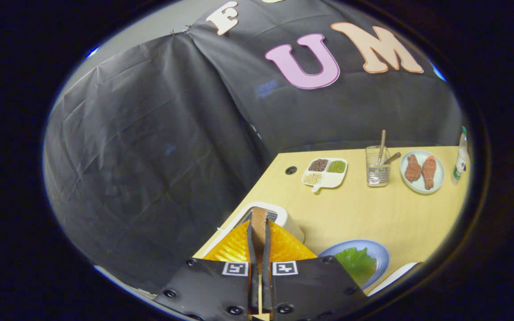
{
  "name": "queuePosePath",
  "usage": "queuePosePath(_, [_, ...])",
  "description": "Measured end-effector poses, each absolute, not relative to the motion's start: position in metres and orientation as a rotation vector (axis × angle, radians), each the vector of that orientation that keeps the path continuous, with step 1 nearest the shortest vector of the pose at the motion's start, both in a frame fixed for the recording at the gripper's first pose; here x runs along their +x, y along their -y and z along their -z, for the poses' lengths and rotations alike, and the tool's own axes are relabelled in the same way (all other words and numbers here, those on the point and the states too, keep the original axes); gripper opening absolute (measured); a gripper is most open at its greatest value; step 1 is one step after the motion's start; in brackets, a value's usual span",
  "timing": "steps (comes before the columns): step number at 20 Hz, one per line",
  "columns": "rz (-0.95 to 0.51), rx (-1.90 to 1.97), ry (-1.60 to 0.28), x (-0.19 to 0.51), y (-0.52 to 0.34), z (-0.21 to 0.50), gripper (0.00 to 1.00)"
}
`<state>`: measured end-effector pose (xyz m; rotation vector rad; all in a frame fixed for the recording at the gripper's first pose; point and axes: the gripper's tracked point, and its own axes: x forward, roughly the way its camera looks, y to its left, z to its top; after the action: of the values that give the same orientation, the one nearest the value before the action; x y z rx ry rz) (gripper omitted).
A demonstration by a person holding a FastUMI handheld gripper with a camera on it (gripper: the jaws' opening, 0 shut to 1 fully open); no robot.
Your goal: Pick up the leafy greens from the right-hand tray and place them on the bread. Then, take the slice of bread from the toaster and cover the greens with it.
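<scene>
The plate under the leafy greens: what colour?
Light blue plate, under the greens; gripper view. Gripper pinches bread slice.

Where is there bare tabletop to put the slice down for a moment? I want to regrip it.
The gripper is shut on the brown bread slice over the white toaster. The wooden table is bare between toaster, white compartment dish, glass cup and blue plate with greens. The far edge is crowded.

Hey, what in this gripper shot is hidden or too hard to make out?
- Tool, gripper view: fingers shut on a bread slice; its lower part is hidden between them.
- Toaster: mostly covered by the tool, slots unseen.
- Blue plate: near half hidden by the tool; any bread under the greens can't be told.
- White tray: cut off, contents unseen.
</scene>
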<state>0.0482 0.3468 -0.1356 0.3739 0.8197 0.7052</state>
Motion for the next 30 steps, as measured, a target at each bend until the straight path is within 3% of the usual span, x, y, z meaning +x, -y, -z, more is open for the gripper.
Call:
queuePosePath(6, [-0.639, 0.399, -0.799, 0.049, -0.308, 0.146, 0.06])
queuePosePath(21, [-0.449, 0.447, -0.957, 0.028, -0.246, 0.266, 0.06])
queuePosePath(26, [-0.392, 0.392, -0.986, 0.026, -0.221, 0.295, 0.09])
queuePosePath(30, [-0.358, 0.364, -1.003, 0.027, -0.203, 0.307, 0.18])
